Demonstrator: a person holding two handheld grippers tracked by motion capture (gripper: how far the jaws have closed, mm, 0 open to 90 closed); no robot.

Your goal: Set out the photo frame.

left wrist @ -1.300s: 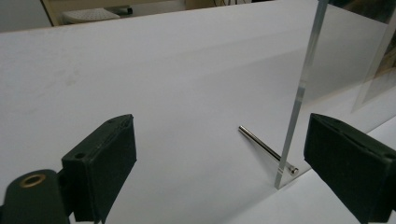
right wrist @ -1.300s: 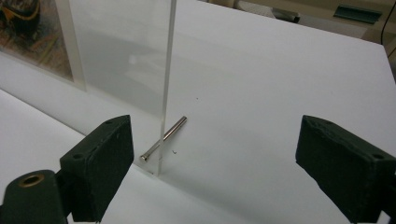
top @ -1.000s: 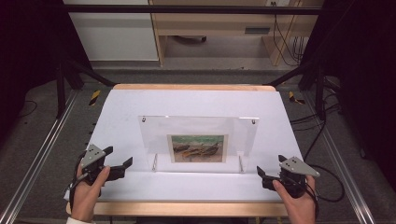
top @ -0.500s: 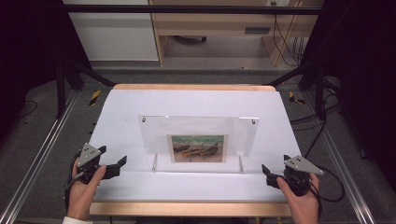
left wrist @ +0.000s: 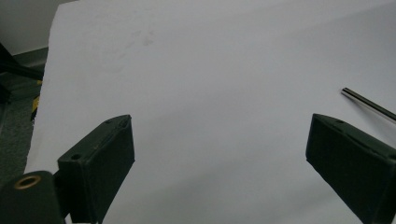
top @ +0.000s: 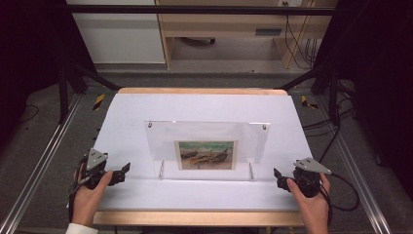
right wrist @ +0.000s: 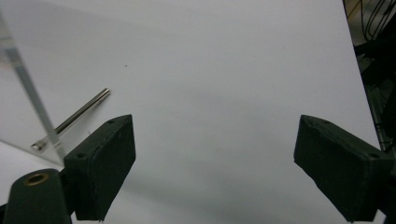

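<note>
Your left claw [top: 122, 170] and right claw [top: 277, 176] rest on the counter [top: 204, 105], flanking the clear picture frame [top: 207, 145] standing upright mid-counter. In the left gripper view your jaws gape, empty; in the right gripper view likewise, a steel leg [right wrist: 74, 118] propping the frame's left near edge.

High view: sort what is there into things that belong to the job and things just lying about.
Belongs to the job:
- clear acrylic picture frame standing on the white table
- left gripper, jaws open
- right gripper, jaws open

Just lying about:
- yellow-and-black tool on the floor, left
- another on the floor, right
- cables behind
</note>
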